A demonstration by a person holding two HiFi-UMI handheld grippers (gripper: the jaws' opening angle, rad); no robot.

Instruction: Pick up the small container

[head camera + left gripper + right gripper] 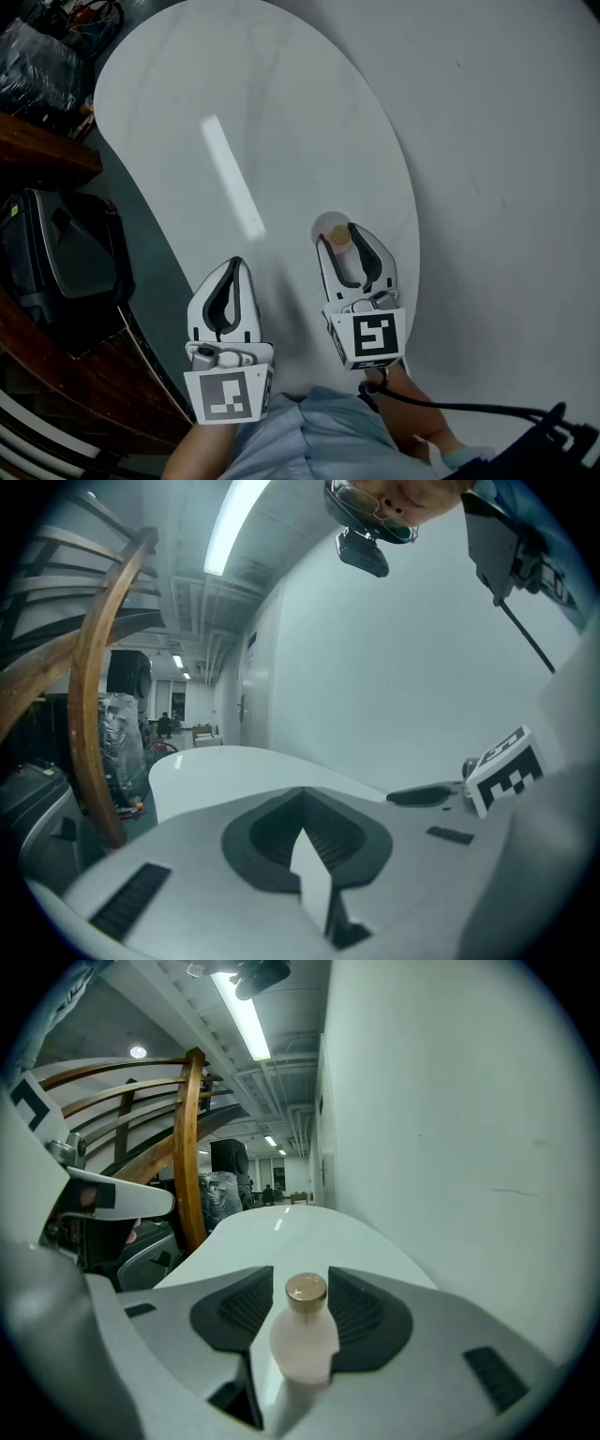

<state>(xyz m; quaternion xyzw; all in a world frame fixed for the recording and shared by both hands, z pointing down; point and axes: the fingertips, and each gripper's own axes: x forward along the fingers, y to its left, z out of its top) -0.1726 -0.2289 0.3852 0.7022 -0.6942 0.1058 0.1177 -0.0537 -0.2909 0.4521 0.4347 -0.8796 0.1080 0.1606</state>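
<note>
The small container (336, 232) is a pale pink bottle with a tan cap, standing upright near the right edge of the white table (281, 112). My right gripper (338, 234) reaches around it with a jaw on each side. In the right gripper view the bottle (305, 1335) stands between the dark pads (246, 1305), and a narrow gap shows on both sides, so the right gripper (302, 1283) is open. My left gripper (234, 264) hovers over the table's near edge to the left, shut and empty; its jaws meet at the tip in the left gripper view (302, 794).
The table narrows toward me, and grey floor (506, 141) lies to its right. A black chair (66, 262) and a wooden railing (37, 155) stand at the left. A black cable (469, 408) trails from my right gripper.
</note>
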